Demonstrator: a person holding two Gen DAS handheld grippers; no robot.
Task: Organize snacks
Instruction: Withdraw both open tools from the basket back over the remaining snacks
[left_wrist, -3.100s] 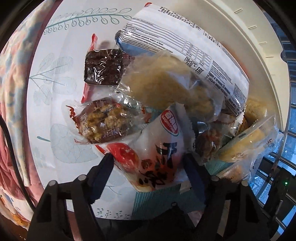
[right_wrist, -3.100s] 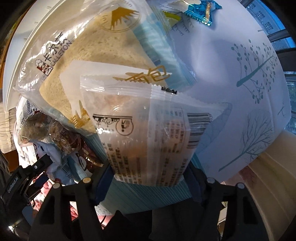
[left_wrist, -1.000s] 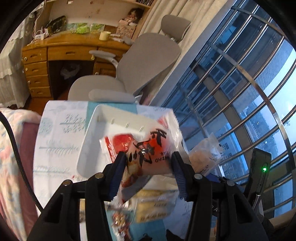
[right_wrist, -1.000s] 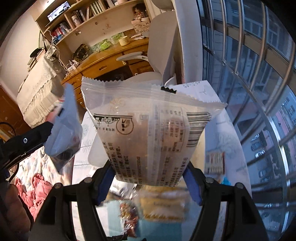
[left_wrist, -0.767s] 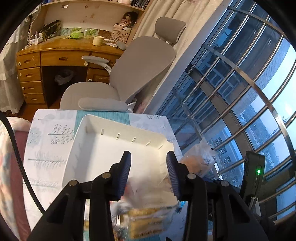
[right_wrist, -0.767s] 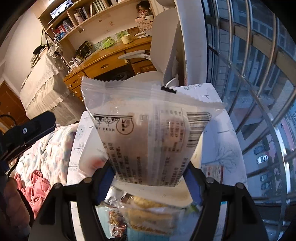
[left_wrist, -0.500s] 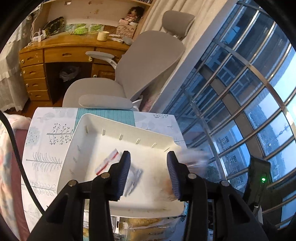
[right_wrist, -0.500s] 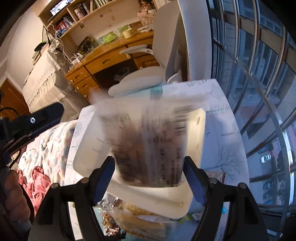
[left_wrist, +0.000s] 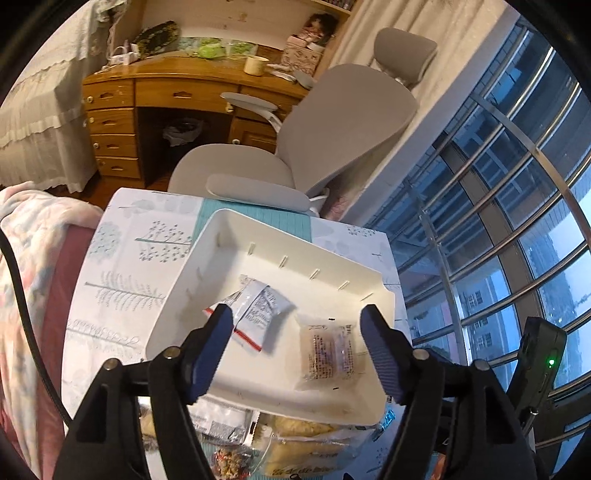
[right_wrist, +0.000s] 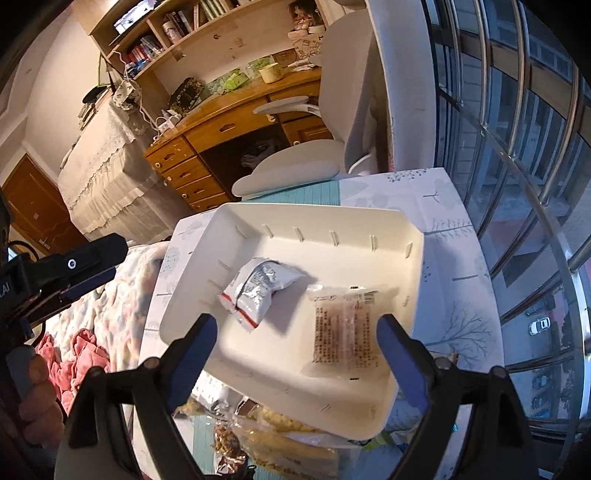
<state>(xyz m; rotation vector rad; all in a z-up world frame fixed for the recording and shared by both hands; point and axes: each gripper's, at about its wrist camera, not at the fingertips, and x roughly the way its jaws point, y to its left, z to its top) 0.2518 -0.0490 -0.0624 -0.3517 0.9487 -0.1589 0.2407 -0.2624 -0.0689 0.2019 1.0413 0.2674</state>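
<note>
Both snack packets, held in the jaws a second ago, now lie inside the white rectangular plastic tray (left_wrist: 192, 291) (right_wrist: 413, 258) on the table. Red-and-white printed foil packet (left_wrist: 258, 314) (right_wrist: 258, 291) rests crumpled in the tray's left half; clear flat wrapper with printed text and a barcode (left_wrist: 328, 350) (right_wrist: 345, 325) lies flat in the right half, just beside it and apart from it. Left gripper (left_wrist: 295, 345), blue-padded, hangs above the tray with its jaws opening and nothing pressed between them. Right gripper (right_wrist: 297, 350) likewise hangs above the tray, jaws opening wide, empty. Beneath the tray's near edge lies a heap of remaining snacks in clear bags (left_wrist: 295, 443) (right_wrist: 280, 435), partly covered by it. Tray and heap sit on a white tablecloth printed with pale trees (left_wrist: 122, 273) (right_wrist: 461, 314). Beyond the table stand a grey office chair (left_wrist: 332, 129) and a wooden desk with drawers (left_wrist: 122, 107); a barred window (left_wrist: 517, 184) fills the right side.
</note>
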